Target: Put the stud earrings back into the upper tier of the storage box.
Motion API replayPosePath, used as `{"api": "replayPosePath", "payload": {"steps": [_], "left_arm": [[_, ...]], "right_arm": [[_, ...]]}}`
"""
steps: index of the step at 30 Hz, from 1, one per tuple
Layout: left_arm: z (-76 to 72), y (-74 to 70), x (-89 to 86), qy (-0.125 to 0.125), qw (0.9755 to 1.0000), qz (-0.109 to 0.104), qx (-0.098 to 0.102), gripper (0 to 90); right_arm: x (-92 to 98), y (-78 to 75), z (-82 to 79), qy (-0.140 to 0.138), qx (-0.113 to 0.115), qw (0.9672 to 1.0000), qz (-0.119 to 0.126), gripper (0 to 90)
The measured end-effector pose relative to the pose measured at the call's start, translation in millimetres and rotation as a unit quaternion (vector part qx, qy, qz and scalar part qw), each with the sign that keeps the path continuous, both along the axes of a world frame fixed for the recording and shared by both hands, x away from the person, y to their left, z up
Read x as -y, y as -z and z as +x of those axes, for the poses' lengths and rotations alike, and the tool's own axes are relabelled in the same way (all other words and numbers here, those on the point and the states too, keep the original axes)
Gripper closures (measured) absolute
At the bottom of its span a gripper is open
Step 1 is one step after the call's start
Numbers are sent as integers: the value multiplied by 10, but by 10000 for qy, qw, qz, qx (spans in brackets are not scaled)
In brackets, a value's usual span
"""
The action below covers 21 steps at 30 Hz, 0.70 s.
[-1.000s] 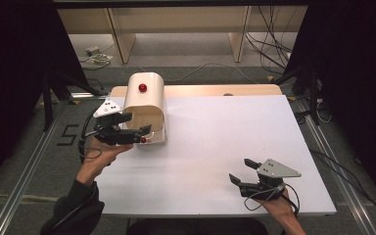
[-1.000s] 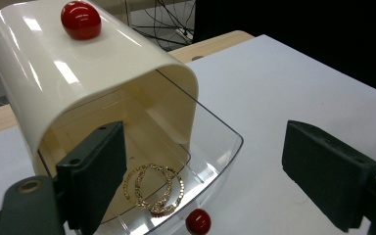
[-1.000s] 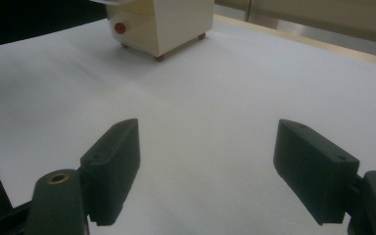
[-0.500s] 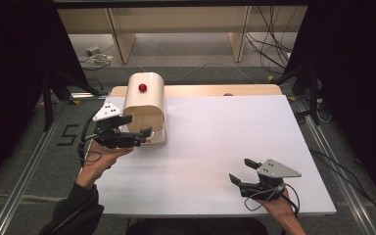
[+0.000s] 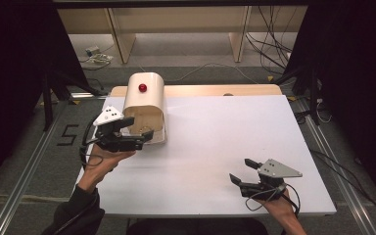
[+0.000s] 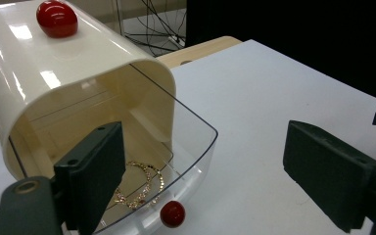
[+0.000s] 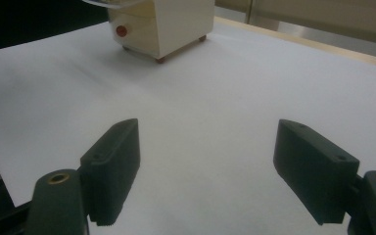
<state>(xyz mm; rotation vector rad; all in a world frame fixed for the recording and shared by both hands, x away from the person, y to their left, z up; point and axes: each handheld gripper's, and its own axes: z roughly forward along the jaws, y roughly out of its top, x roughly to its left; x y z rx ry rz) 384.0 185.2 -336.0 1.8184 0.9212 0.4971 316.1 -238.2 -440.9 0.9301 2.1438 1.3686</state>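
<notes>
A cream box (image 5: 144, 100) with a rounded top and a red knob (image 5: 142, 87) stands at the table's far left. In the left gripper view a clear tray (image 6: 196, 132) sticks out of the box's (image 6: 78, 73) open front. A gold chain (image 6: 139, 188) lies in it, and a small red knob (image 6: 172, 213) shows by its front rim. My left gripper (image 5: 139, 129) is open right at that front, one jaw over the tray (image 6: 205, 166), holding nothing. My right gripper (image 5: 241, 170) is open and empty near the front right of the table (image 7: 208, 156).
The white table top (image 5: 225, 132) stretches between the two grippers. A wooden strip (image 5: 210, 90) runs along the far edge. Cables (image 5: 274, 29) and shelf legs are on the floor beyond. The box (image 7: 161, 24) is far off in the right gripper view.
</notes>
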Motion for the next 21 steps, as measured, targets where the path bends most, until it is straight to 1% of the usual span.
{"api": "replayPosePath", "payload": {"steps": [1, 4, 7, 9, 11, 13, 15, 21], "left_arm": [[-13, 2, 7, -12, 10000, -30, 8, 158], [-43, -1, 17, 7, 10000, -15, 69, 158], [-58, 18, 31, 6, 9999, -88, 76, 158], [-68, 35, 51, 42, 9999, -68, 101, 158], [-78, 39, 59, 57, 9998, -93, 137, 157], [-85, 43, 58, 26, 9997, -159, 156, 158], [-91, 53, 56, 2, 9997, -168, 179, 158], [-122, 94, 55, -93, 9994, -262, 206, 158]], "right_arm": [[0, -2, -2, -10, -4, 10000, 1, 261], [-1, -8, -8, 7, -21, 10000, 4, 261], [-8, -4, -4, 1, -34, 10000, 1, 261], [-17, 0, 2, -23, -23, 10000, 12, 261], [-18, 2, 7, -26, -15, 10000, 12, 261], [-11, 3, 7, -17, -42, 10000, 13, 262], [-3, 1, 5, 8, -56, 10000, 16, 261], [1, 2, 3, -11, -31, 10000, 9, 261]]}}
